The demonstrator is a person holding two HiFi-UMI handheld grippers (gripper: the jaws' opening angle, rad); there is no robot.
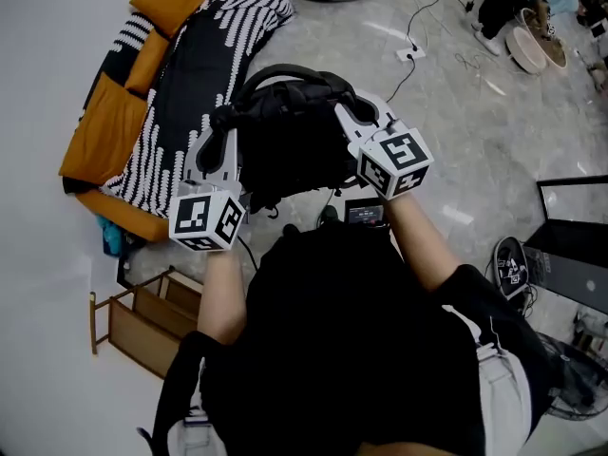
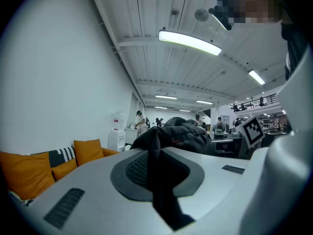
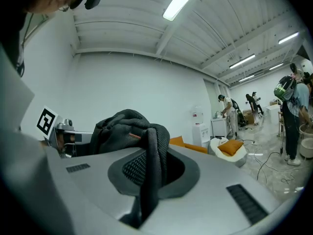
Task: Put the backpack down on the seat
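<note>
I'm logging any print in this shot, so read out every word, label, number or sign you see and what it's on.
No word or number here can be read.
The small screen just below the backpack in the head view: lit, too small to read.
The cube on the left hand-held gripper and the cube on the right hand-held gripper: black-and-white squares, no letters.

White wall (image 2: 58,82) runs along your left. Against it: sofa (image 1: 104,141), orange cushions (image 2: 88,152), black-and-white striped throw (image 1: 247,12). Low wooden rack (image 1: 142,321) on floor near sofa's end. Under you: grey marbled floor (image 1: 456,122), white power strip (image 1: 410,54) with cable. Above you: white ribbed ceiling (image 2: 146,13), long strip light (image 2: 190,42) lit. Water dispenser (image 3: 199,129) by far wall.
</note>
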